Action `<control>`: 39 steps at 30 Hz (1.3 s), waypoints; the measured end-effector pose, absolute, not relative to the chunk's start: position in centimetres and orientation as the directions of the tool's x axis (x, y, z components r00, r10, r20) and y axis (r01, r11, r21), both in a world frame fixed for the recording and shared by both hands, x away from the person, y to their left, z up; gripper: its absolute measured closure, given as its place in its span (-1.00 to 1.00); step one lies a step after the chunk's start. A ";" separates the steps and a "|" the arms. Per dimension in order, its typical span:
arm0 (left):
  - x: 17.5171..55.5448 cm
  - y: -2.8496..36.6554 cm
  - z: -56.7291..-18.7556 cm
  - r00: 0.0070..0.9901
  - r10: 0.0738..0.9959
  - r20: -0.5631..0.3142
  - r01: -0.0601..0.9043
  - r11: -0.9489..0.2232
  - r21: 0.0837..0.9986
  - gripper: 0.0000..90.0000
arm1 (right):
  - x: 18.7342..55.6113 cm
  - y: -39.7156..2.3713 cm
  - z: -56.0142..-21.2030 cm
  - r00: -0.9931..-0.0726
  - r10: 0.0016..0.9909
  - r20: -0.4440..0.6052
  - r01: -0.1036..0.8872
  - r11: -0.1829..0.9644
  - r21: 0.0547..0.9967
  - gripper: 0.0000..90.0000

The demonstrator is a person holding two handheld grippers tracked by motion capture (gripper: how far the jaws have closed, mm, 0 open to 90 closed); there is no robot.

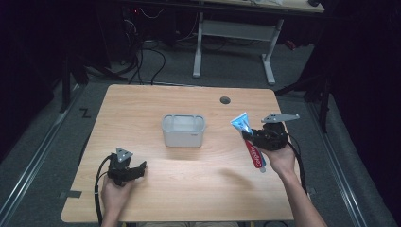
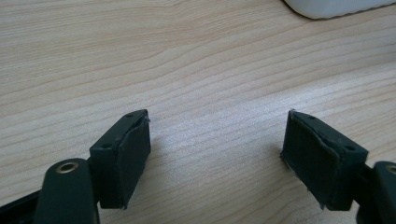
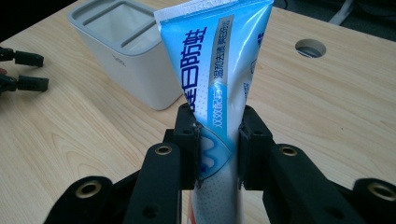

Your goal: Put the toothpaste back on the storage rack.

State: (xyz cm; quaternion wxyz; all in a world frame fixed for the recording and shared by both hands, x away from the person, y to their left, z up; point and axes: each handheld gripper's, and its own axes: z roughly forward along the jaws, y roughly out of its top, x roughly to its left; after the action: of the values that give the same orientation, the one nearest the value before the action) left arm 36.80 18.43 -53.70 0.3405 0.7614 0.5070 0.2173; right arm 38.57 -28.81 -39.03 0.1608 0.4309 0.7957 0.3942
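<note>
A toothpaste tube (image 1: 250, 142), blue at its flat end and red and white toward the cap, is tilted above the table at the right. My right gripper (image 1: 259, 137) is shut on its middle; in the right gripper view the black pads (image 3: 191, 144) press both sides of the tube (image 3: 217, 79). A white rectangular holder (image 1: 183, 130) with open slots stands at the table's centre, also seen as the white holder (image 3: 126, 51) behind the tube. My left gripper (image 1: 137, 171) rests low over the wood at the front left, open, with bare table between its pads (image 2: 135, 154).
The wooden table (image 1: 142, 104) has a round cable hole (image 1: 225, 100) at the back right. A white-legged desk (image 1: 236, 38) and cables lie on the floor beyond the far edge. Bare wood stretches between the holder and the front edge.
</note>
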 end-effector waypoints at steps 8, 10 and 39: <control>36.8 18.4 -53.7 0.394 0.919 -0.015 0.624 -0.255 0.739 -0.48 | 39.2 -27.1 -38.6 -0.606 0.791 0.086 0.535 0.325 0.780 0.63; 36.8 18.4 -53.7 0.394 0.919 -0.015 0.624 -0.256 0.739 -0.48 | 39.3 -26.7 -38.4 -0.612 0.785 0.090 0.530 0.323 0.784 0.63; 36.8 18.4 -53.7 0.395 0.918 -0.014 0.624 -0.257 0.738 -0.48 | 42.0 -21.1 -37.7 -0.691 0.709 0.140 0.455 0.276 0.847 0.63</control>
State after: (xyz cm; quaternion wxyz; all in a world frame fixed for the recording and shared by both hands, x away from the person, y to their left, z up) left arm 36.83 18.40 -53.69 0.3404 0.7628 0.5054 0.2165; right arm 41.96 -21.11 -37.69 0.1340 0.3697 0.7874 0.4747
